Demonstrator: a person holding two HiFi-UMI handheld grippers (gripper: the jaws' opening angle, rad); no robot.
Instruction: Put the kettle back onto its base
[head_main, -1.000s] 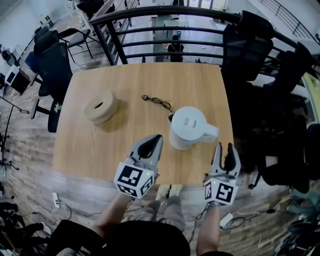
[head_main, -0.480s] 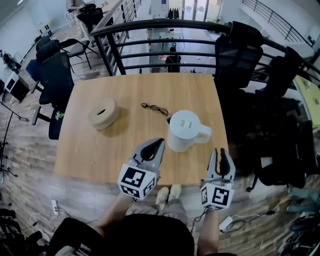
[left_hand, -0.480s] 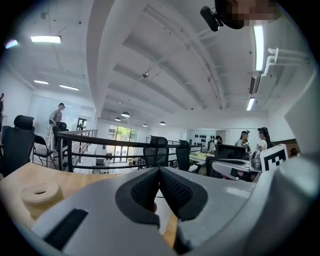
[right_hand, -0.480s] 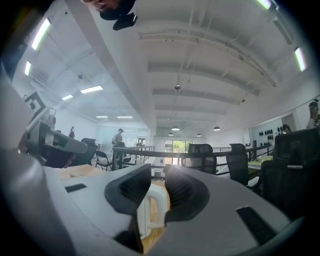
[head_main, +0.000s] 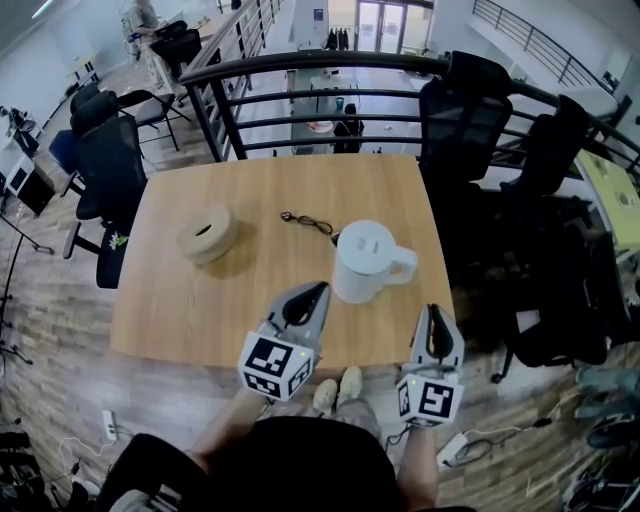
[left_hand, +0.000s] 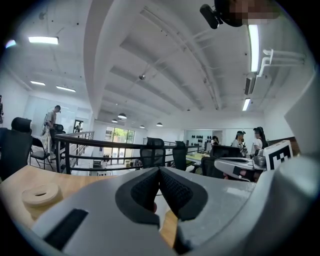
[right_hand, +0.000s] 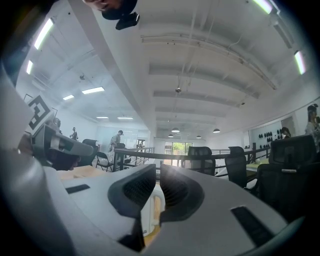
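Note:
The white kettle (head_main: 365, 260) stands upright on the wooden table (head_main: 200, 300), its handle pointing right. A black cord (head_main: 308, 222) runs to a dark edge under the kettle's far left side; I cannot make out the base itself. My left gripper (head_main: 312, 295) hovers just left of and nearer than the kettle, shut and empty, its pads meeting (left_hand: 159, 172). My right gripper (head_main: 434, 320) hangs at the table's near right edge, apart from the kettle. Its jaws have just been closing with nothing between them and now stand shut (right_hand: 158, 172). The kettle's handle (right_hand: 150, 210) shows beyond them.
A tan round ring-shaped object (head_main: 207, 233) lies on the table's left part. A black railing (head_main: 330, 65) runs behind the table. Black office chairs (head_main: 465, 110) crowd the right side, and another chair (head_main: 110, 160) stands at the left. The person's feet (head_main: 338, 388) show below the near edge.
The right gripper's jaws have gone from wide apart to together. Both grippers have risen a little near the table's front edge. The kettle has stayed put.

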